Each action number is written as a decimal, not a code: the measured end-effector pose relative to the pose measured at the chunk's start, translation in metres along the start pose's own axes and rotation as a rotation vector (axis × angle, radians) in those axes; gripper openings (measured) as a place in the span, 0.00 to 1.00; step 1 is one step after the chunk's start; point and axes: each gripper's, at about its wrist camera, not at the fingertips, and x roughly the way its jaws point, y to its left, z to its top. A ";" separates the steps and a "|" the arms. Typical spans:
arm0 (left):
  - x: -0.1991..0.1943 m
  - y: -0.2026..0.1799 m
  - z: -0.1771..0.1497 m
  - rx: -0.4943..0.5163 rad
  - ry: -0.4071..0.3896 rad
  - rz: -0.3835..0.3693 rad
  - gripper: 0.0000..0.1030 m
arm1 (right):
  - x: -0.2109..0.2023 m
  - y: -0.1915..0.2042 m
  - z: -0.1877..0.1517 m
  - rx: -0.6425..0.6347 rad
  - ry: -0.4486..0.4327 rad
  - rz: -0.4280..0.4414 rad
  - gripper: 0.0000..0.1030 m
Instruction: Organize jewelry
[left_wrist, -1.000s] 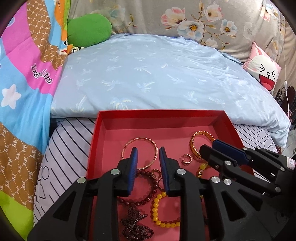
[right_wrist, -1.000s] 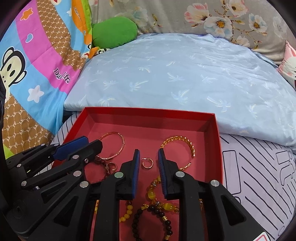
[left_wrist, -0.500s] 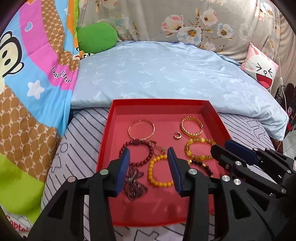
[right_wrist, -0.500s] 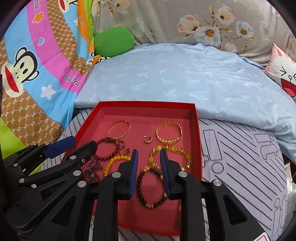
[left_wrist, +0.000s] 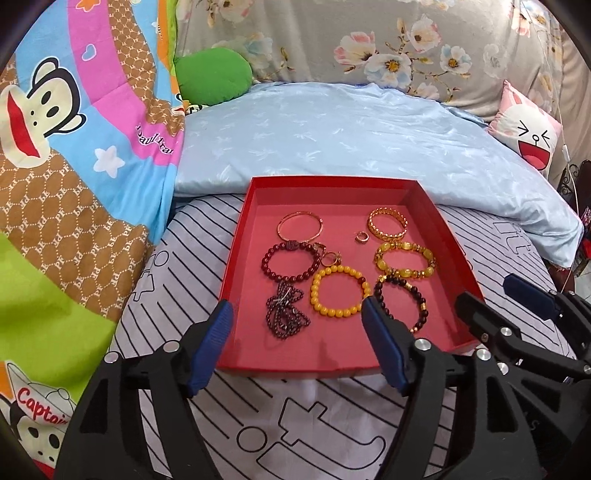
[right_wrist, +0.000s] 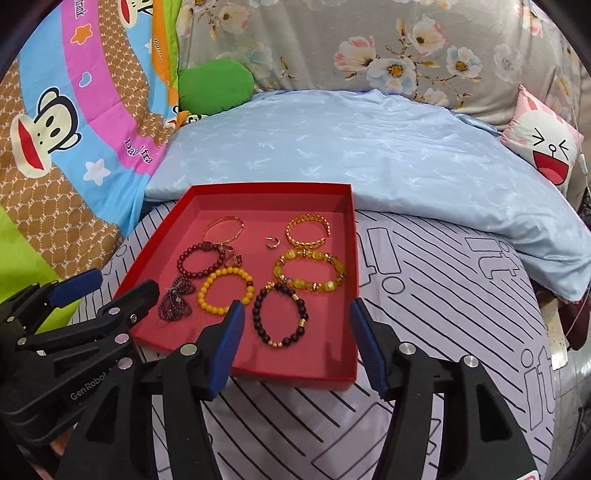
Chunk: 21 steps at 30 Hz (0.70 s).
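A red tray (left_wrist: 236, 280) (right_wrist: 354, 280) lies on a striped cushion and holds several pieces of jewelry: a thin gold bangle (left_wrist: 300, 226), a dark red bead bracelet (left_wrist: 291, 261), a yellow bead bracelet (left_wrist: 340, 291) (right_wrist: 226, 291), a dark bead bracelet (left_wrist: 402, 302) (right_wrist: 280, 315), an amber bracelet (right_wrist: 310, 269), a gold chain bracelet (left_wrist: 388, 223), a small ring (right_wrist: 272, 242) and a dark necklace (left_wrist: 286, 314). My left gripper (left_wrist: 297, 314) is open and empty at the tray's near edge. My right gripper (right_wrist: 297, 314) is open and empty over the tray's near right part.
A light blue quilt (left_wrist: 351, 133) lies behind the tray. A cartoon monkey blanket (left_wrist: 74, 147) is at the left, a green cushion (left_wrist: 212, 75) and a floral backrest (right_wrist: 406, 48) behind, a pink rabbit pillow (right_wrist: 546, 144) at the right.
Both grippers have pulled back from over the jewelry toward the tray's near edge and have opened wide. The jewelry has not moved.
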 end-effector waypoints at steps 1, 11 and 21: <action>-0.001 0.000 -0.002 -0.002 0.001 0.001 0.70 | -0.002 -0.001 -0.001 -0.004 -0.002 -0.006 0.58; -0.007 0.009 -0.019 -0.048 0.006 0.016 0.86 | -0.013 -0.007 -0.018 0.023 -0.005 -0.034 0.75; -0.012 0.015 -0.031 -0.059 0.005 0.022 0.87 | -0.021 -0.006 -0.028 0.037 -0.034 -0.046 0.94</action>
